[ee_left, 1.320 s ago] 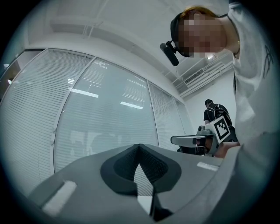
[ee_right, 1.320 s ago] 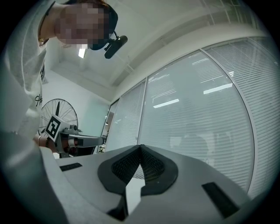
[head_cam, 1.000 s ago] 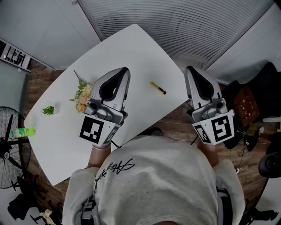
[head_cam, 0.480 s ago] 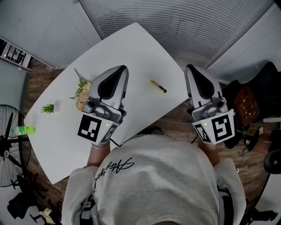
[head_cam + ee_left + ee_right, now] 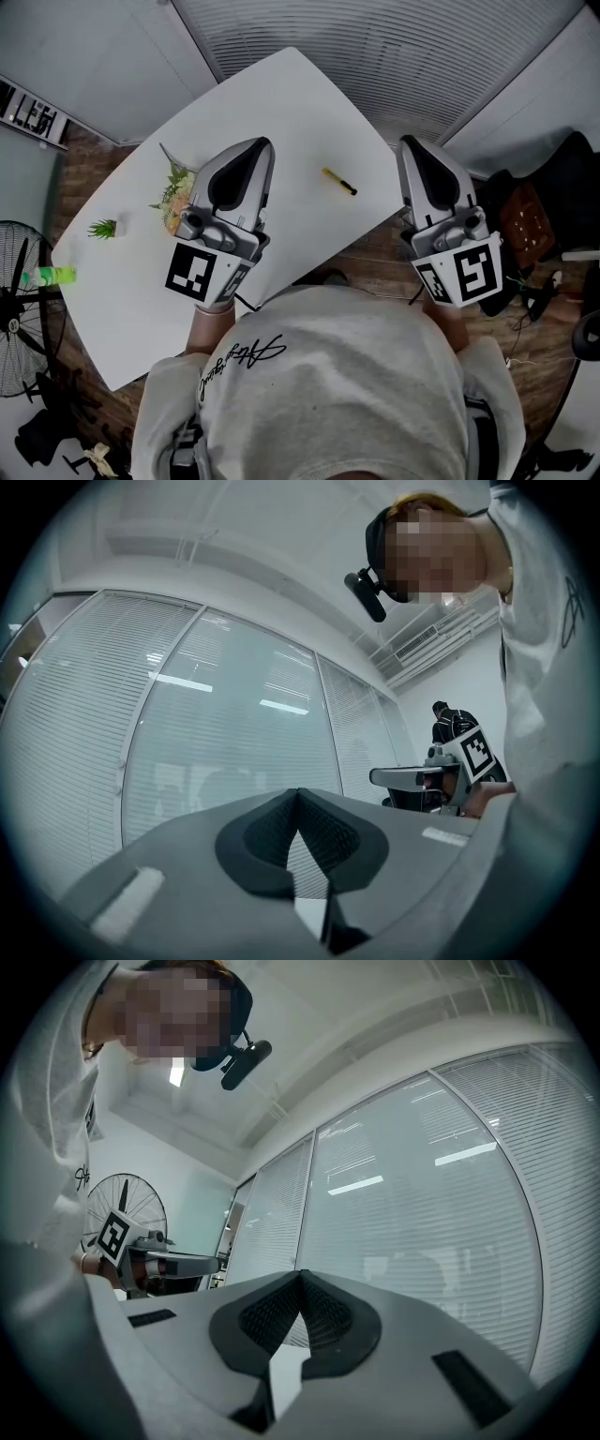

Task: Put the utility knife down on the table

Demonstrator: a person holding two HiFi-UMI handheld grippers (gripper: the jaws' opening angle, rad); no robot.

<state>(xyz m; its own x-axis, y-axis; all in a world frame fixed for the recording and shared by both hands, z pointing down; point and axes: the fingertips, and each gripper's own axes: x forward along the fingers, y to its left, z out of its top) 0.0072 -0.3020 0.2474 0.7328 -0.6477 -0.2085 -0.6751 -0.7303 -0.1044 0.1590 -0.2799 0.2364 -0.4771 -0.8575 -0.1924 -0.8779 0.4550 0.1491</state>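
The slim yellow-and-black utility knife [image 5: 338,182] lies flat on the white table [image 5: 281,103] near its right edge, exactly as it did a second ago, so the putting-down looks finished. The left gripper [image 5: 264,144] and right gripper [image 5: 406,143], both closed and empty, hover by the person's chest, tilted slightly upward.

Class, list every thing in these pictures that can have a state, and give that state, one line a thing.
utility knife: lying flat on the white table, held by neither tool.
left tool: shut, nothing between its jaws.
right tool: shut, nothing between its jaws.
flower bunch: resting on the table, partly hidden by the left tool.
small green plant: standing on the table, untouched.
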